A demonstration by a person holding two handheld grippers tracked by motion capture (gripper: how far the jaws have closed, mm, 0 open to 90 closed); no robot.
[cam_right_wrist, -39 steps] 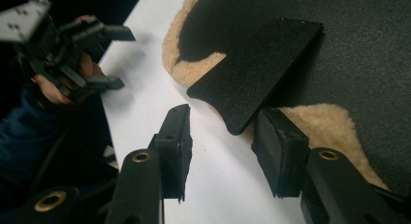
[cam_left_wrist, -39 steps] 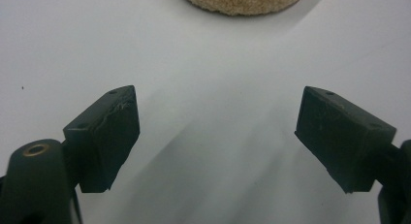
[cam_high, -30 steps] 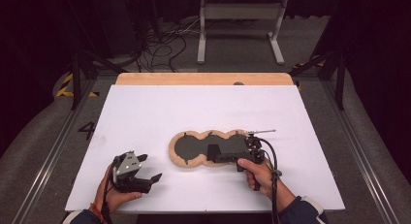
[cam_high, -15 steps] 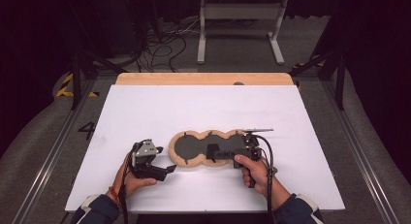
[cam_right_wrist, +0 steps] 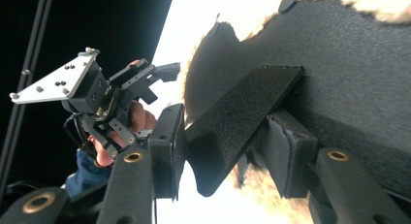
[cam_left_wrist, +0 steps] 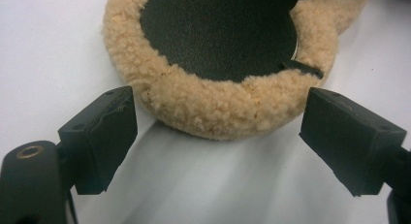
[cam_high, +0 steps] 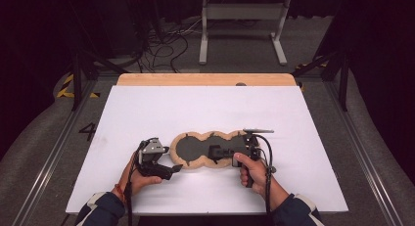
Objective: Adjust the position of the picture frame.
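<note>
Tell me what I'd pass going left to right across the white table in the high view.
Left hand-held gripper → fleece-edged dark pad → black strap tab → right hand-held gripper

Left gripper [cam_high: 173, 169] moves right from the near-left of the table, up to the left lobe of the fleece-edged pad [cam_high: 188, 148], jaws now spread just beside its rim. Right hand [cam_high: 250, 171] shifts slightly left.
</note>
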